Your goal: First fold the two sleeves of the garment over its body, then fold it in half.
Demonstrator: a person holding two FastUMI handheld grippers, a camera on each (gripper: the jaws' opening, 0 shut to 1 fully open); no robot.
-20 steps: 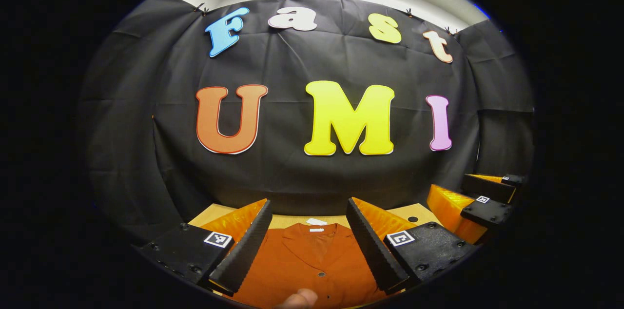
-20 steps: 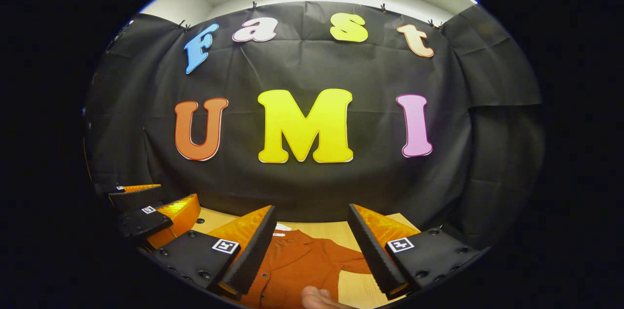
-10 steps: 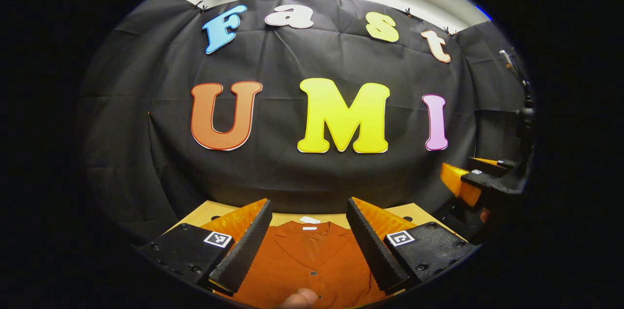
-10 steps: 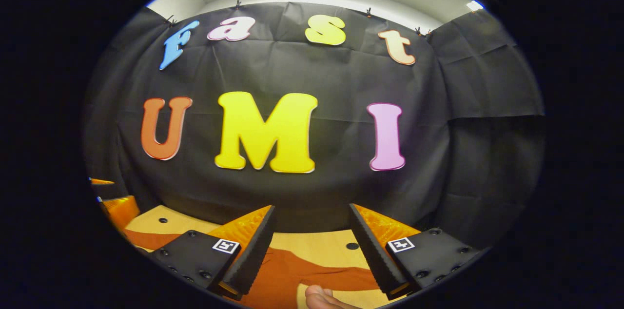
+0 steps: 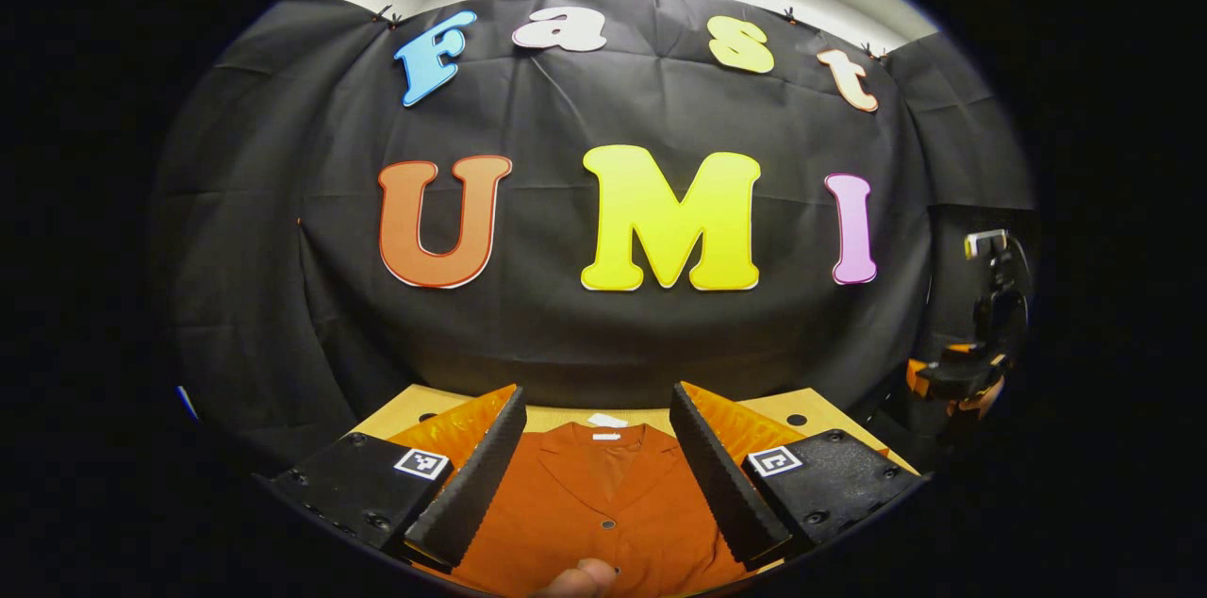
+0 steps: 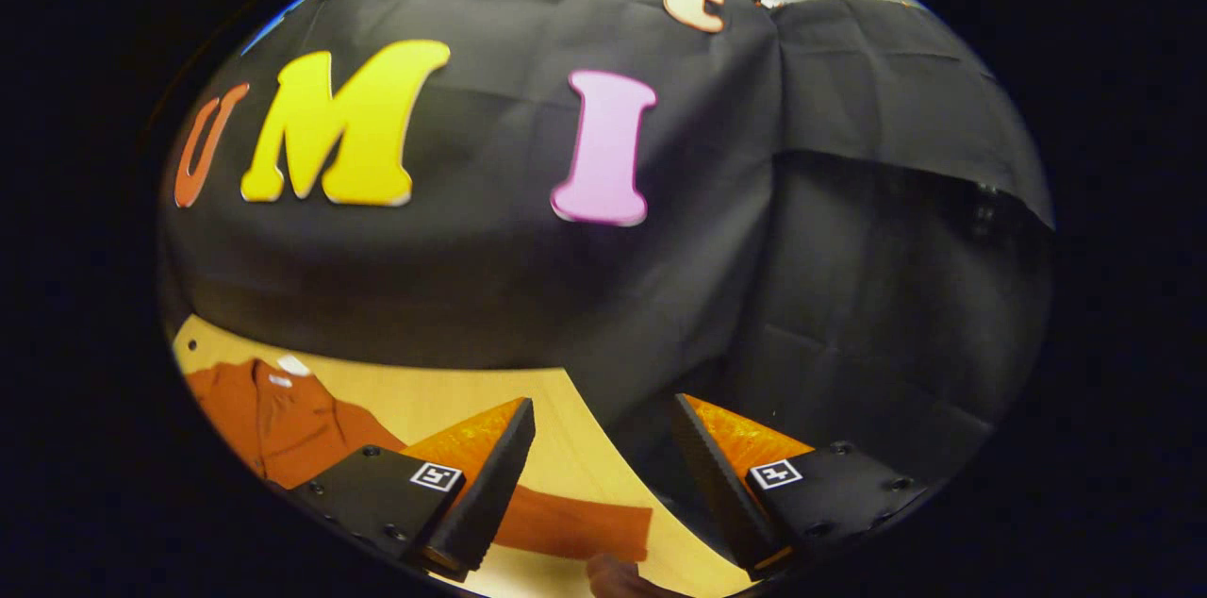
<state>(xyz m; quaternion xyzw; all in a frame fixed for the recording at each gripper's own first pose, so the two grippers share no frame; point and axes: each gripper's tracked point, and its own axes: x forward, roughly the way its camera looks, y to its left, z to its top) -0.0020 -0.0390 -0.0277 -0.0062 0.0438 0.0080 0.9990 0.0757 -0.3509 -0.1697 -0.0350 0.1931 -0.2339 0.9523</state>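
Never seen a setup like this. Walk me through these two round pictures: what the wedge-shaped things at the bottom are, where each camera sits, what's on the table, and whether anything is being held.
No robot arm here: a person holds a two-finger gripper in each hand, and a fisheye camera rides on each, looking forward along its fingers. The wedges at the bottom of each picture are those fingers.

In the left gripper view, the left gripper hangs open above the collar of a rust-orange shirt lying on a light wooden table. A fingertip of the person's hand peeks in at the bottom edge. Far off to the right is the right gripper.

In the right gripper view, the right gripper points toward the table's corner, open, above the end of the shirt's outstretched sleeve. The shirt's body lies off to the left.

Nothing is held, and no sleeve is folded yet.
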